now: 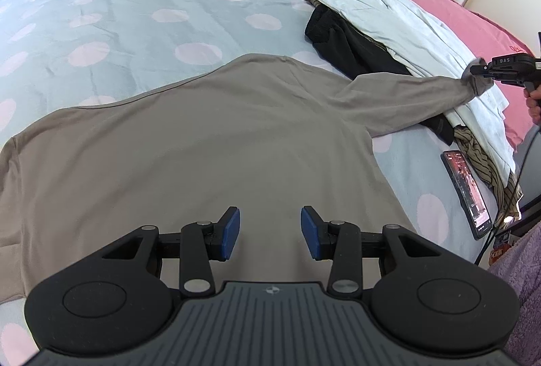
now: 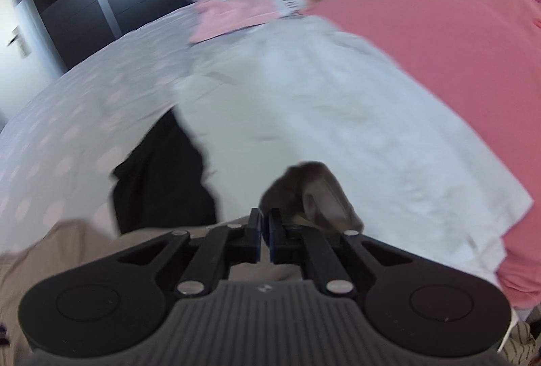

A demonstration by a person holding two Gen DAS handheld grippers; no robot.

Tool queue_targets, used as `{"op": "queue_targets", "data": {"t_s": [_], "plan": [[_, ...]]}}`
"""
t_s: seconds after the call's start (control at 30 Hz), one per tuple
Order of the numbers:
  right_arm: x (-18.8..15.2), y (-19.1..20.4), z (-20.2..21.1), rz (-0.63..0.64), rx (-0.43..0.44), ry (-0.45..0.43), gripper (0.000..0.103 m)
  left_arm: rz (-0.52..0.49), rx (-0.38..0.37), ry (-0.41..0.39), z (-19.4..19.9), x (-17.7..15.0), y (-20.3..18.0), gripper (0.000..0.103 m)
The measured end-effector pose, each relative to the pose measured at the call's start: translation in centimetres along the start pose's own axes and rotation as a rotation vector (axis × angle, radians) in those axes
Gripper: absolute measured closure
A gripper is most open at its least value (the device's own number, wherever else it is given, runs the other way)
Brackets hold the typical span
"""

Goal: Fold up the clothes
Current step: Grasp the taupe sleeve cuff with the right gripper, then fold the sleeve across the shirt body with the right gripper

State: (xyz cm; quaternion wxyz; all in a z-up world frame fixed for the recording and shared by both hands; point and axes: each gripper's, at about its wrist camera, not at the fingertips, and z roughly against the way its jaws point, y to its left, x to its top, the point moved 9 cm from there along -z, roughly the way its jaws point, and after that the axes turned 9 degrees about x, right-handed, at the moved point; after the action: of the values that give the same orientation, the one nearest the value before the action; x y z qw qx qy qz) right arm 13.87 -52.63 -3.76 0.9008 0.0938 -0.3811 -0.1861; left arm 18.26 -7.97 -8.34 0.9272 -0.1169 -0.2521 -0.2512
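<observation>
A taupe long-sleeved shirt [image 1: 189, 143] lies spread on the near side of the polka-dot bed [image 1: 101, 14]. The right claw [image 2: 265, 225], clamped on the shirt's cuff [image 2: 314, 193], holds the sleeve out rightward over a white garment [image 1: 399, 18]. The left claw [image 1: 270, 232] hovers open above the shirt.

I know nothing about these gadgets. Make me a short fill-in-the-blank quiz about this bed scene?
1. The right gripper pinches the cuff of the taupe shirt's ____.
2. The left gripper holds ____.
3. The phone lies on the bedspread with its screen ____.

Missing words: sleeve; nothing; lit
</observation>
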Motion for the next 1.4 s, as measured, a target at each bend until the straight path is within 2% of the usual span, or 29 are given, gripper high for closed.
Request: {"op": "queue_targets", "data": {"t_s": [0.2,0.47,0.57,0.67,0.87,0.93,0.97,1.03,1.23,1.4], "plan": [[-3.0,10.6,0.5,0.195,0.177,0.081,0.099,0.004,0.0,-0.004,0.4,0.0,-0.2,0.065],[-7.5,23.9,3.9,0.423,0.462,0.14,0.1,0.006,-0.002,-0.026,1.5,0.0,-0.3,0.065],[-9.4,26.4,4.9,0.527,0.486,0.145,0.099,0.005,0.003,-0.035,1.8,-0.1,-0.3,0.065],[-10.0,24.9,3.8,0.529,0.442,0.174,0.098,-0.004,0.012,-0.041,2.3,-0.2,-0.2,0.065],[-9.8,18.3,0.7,0.443,0.287,0.193,0.093,-0.026,0.016,-0.049,2.9,-0.5,-0.3,0.064],[-10.1,16.2,-0.4,0.434,0.233,0.205,0.087,-0.028,0.017,-0.049,3.0,-0.6,-0.3,0.063],[-10.3,15.2,-0.8,0.439,0.202,0.203,0.08,-0.029,0.016,-0.049,2.9,-0.6,-0.3,0.063],[-10.6,13.8,-1.5,0.463,0.158,0.201,0.077,-0.031,0.015,-0.046,2.8,-0.6,-0.4,0.062],[-12.6,12.3,-4.7,0.506,0.139,0.261,0.067,-0.043,0.012,-0.031,2.2,-0.7,-0.8,0.062],[-12.2,11.1,-7.3,0.456,0.126,0.272,0.062,-0.055,0.019,-0.02,1.9,-1.0,-0.8,0.062]]}}
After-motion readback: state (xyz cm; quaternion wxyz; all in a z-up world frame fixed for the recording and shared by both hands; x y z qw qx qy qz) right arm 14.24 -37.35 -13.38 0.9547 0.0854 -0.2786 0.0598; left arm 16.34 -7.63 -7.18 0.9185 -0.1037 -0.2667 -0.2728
